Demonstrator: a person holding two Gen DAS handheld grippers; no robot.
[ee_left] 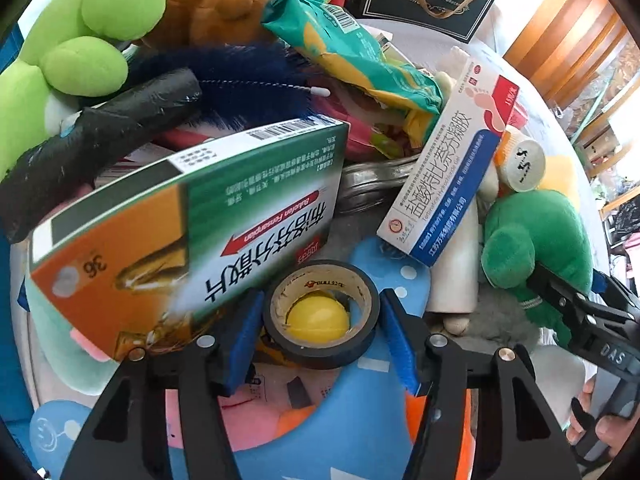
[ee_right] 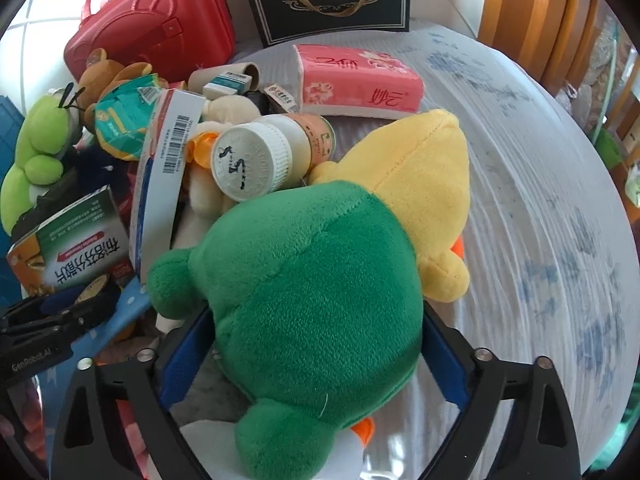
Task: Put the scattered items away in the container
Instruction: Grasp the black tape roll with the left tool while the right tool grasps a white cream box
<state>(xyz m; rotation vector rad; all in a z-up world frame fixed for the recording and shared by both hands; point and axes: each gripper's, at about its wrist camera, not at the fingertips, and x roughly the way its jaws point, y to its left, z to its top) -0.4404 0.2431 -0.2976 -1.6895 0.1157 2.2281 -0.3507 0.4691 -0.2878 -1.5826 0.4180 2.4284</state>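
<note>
Green and yellow plush: the largest thing we log is the duck-like plush toy (ee_right: pixel 320 280), lying at the edge of the pile on the pale, blue-printed table cover (ee_right: pixel 540 200). Our right gripper (ee_right: pixel 316 344) straddles its green body, one blue pad on each flank; the jaws stand wide, and we cannot tell whether the pads press the plush or merely flank it.

Behind the pile we note a red case (ee_right: pixel 152 28) and a black gift bag (ee_right: pixel 328 0), with a pink tissue pack (ee_right: pixel 360 80) lying flat before them. No container can be identified with certainty.

Next in size, the green-and-orange medicine box (ee_left: pixel 188 232) lies tilted on the heap, just left of our left gripper (ee_left: pixel 320 320). A white-and-blue ointment box (ee_left: pixel 448 180) leans beside a white-capped bottle (ee_right: pixel 256 156). A lime-green plush (ee_left: pixel 80 52) and a brown plush (ee_left: pixel 224 0) sit at the far left, touching each other.

Smallest: a roll of black tape (ee_left: pixel 320 316) sits upright-open between the left gripper's blue pads. A narrow gap shows on each side, so the tape is bracketed, not clamped. A yellow ball (ee_left: pixel 318 320) rests inside the roll's core.
</note>
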